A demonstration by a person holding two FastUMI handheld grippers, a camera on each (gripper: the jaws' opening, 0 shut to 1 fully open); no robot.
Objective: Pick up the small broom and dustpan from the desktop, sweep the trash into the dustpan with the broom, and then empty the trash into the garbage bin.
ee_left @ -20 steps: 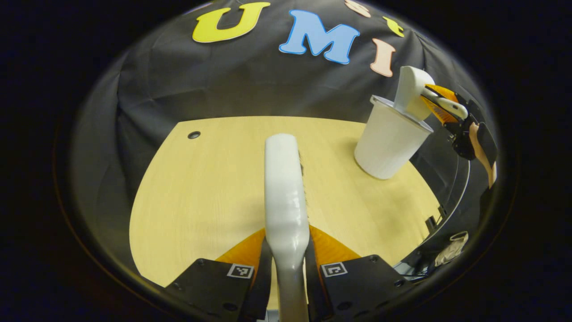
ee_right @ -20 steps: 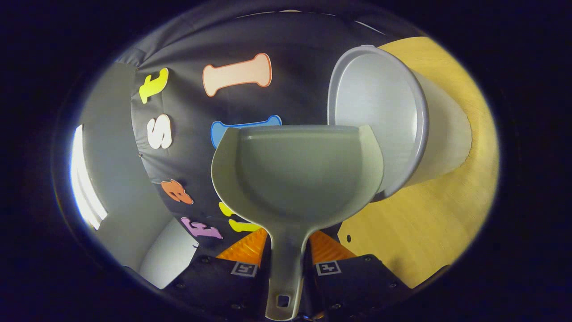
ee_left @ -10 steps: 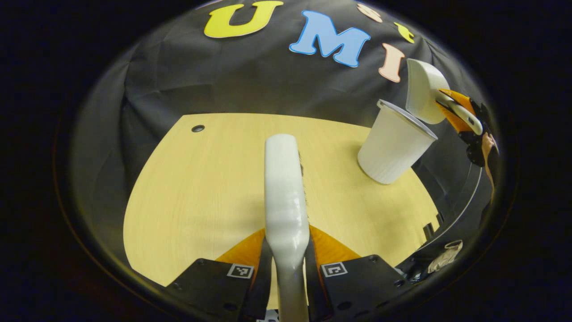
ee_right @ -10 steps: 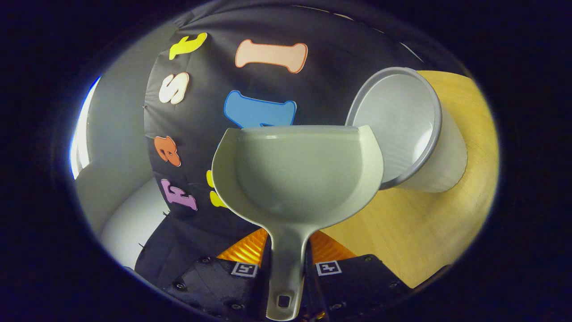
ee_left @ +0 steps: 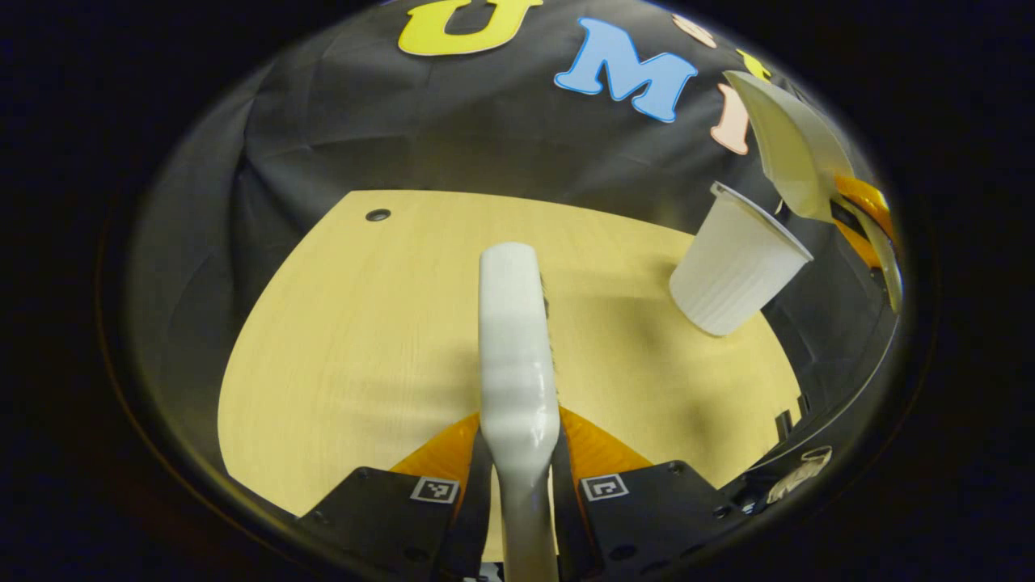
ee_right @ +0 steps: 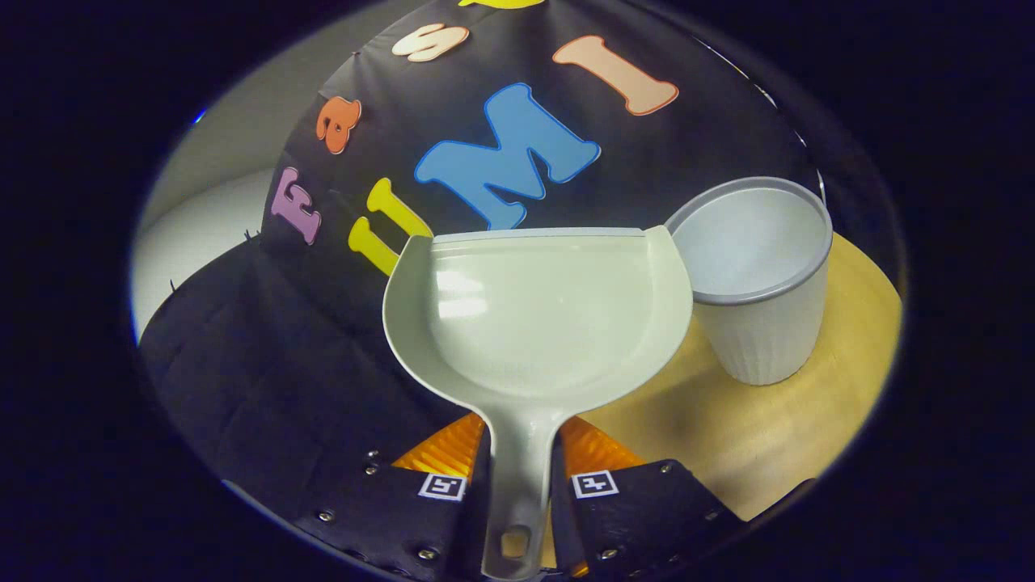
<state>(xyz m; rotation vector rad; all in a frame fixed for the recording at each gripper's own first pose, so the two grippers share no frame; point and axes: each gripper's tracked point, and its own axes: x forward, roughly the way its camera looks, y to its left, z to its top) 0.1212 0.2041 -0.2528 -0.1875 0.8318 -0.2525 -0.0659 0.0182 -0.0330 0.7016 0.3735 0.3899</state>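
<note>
Lifted away from the garbage bin (ee_right: 756, 283), the dustpan (ee_right: 538, 315) now sits level at centre frame in the right gripper view, its handle pinched between the right gripper's (ee_right: 521, 473) jaws. Left gripper (ee_left: 521, 477) jaws pinch the broom (ee_left: 513, 339), pointing up-frame over the bench (ee_left: 364, 323); the bin stands upper right.

No readable text is showing on any object; the square coded markers (ee_left: 434, 489) on the fingers are carrying patterns, not characters.
</note>
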